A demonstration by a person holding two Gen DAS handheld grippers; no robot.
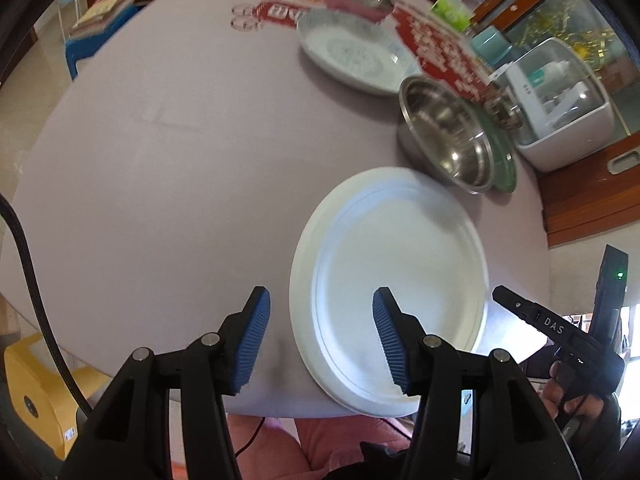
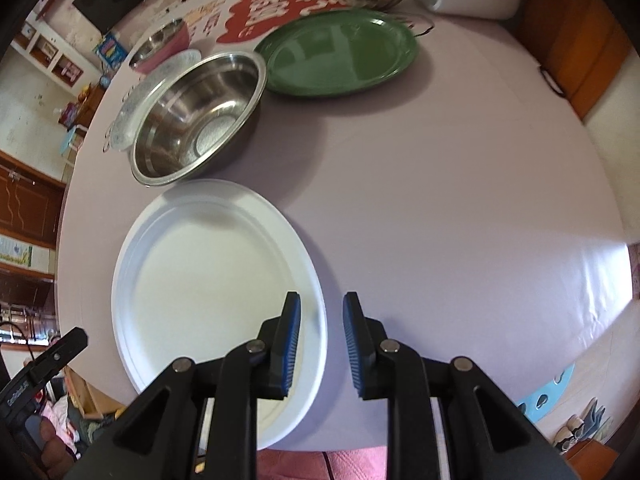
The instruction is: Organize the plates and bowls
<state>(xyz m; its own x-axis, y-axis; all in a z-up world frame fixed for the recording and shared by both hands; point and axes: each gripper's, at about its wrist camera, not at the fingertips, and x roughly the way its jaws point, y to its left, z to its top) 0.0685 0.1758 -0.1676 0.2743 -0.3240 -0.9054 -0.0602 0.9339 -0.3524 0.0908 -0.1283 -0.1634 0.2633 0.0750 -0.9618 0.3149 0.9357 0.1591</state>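
My left claw is half open and my right claw narrow, both empty above the white plate at the worktop edge, beside the steel bowl, probably for stacking.

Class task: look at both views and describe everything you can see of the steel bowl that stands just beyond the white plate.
The steel bowl is round, shiny bare metal with a rolled rim and a flat bottom. It is empty and stands upright on the pale table, between the white plate and the green plate. No tool touches it.
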